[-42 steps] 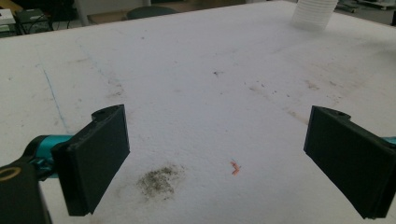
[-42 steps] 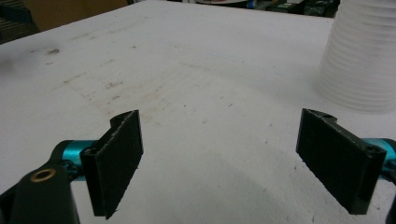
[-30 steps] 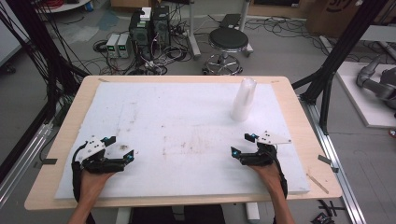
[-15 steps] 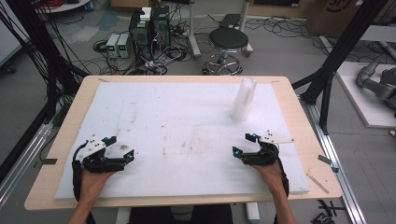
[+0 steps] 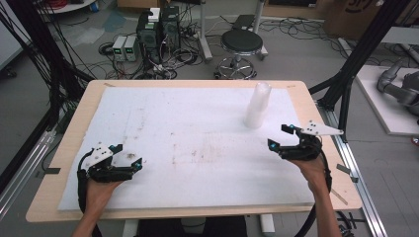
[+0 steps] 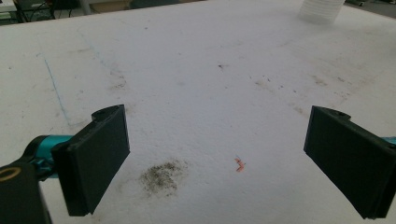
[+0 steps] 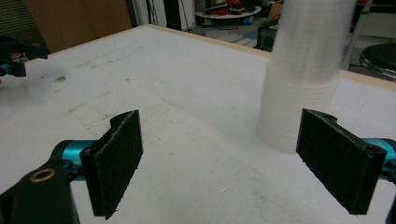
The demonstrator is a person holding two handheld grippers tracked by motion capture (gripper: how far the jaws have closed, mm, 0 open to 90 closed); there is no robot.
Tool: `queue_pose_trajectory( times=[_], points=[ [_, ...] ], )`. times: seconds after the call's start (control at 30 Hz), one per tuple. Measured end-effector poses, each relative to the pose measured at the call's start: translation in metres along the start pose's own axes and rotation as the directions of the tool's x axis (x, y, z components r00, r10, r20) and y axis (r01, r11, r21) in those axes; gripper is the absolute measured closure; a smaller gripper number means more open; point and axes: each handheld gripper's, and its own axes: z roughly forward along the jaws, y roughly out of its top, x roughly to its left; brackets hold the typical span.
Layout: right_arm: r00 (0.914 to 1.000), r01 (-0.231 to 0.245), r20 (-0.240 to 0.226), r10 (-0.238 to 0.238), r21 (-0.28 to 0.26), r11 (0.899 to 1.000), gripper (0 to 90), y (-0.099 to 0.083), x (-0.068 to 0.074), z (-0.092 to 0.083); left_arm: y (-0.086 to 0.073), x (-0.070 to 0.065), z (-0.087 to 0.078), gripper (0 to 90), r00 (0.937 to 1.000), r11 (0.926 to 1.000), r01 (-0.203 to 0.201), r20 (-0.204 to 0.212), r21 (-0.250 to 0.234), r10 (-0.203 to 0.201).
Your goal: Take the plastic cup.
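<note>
Right gripper view: cup stack blurred, top cut off | right gripper spread | left gripper spread

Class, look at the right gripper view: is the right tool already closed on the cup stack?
No: the right tool is open and empty, with the cup stack standing beyond it.

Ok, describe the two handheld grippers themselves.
The left gripper and the right gripper each have a black body, flat black rectangular jaws on teal mounts, teal tips and a black trailing cable. Each carries a pale three-cornered plate on top. Forearms are bare, no sleeves.
</note>
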Motion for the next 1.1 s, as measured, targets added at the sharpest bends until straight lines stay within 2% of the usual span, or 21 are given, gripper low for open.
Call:
queue_pose_trajectory(
  times=[0.03,0.1,0.33,0.57,0.87,1.1],
  points=[
    [1.0,0.0,0.0,0.0,0.0,1.0,14.4,0.0,0.0,0.0,0.0,0.0,0.0,6.7,1.0,1.0,-0.001,0.0,0.0,0.001],
    [1.0,0.008,0.005,-0.009,0.004,1.0,14.5,0.014,-0.01,-0.007,0.0,0.0,0.0,6.7,1.0,1.0,-0.006,-0.002,0.002,0.006],
    [0.9996,0.028,-0.006,-0.028,0.018,0.999,14.5,0.035,-0.021,-0.009,0.0,-0.001,0.0,6.7,0.9999,0.9999,-0.015,-0.003,-0.004,0.015],
    [0.998,0.061,-0.019,-0.06,0.046,0.997,14.4,0.06,-0.033,0.001,0.0,-0.001,0.0,6.7,0.9999,1.0,-0.01,-0.006,-0.002,0.01],
    [0.9968,0.079,-0.015,-0.078,0.067,0.995,13.9,0.091,-0.052,0.014,0.0,-0.002,0.0,6.7,0.9998,0.9998,-0.017,-0.006,-0.004,0.017],
    [0.9962,0.086,-0.025,-0.084,0.095,0.992,13.8,0.107,-0.064,0.026,0.0,-0.002,0.0,6.7,0.9998,0.9998,-0.018,-0.006,-0.002,0.018]
  ],
)
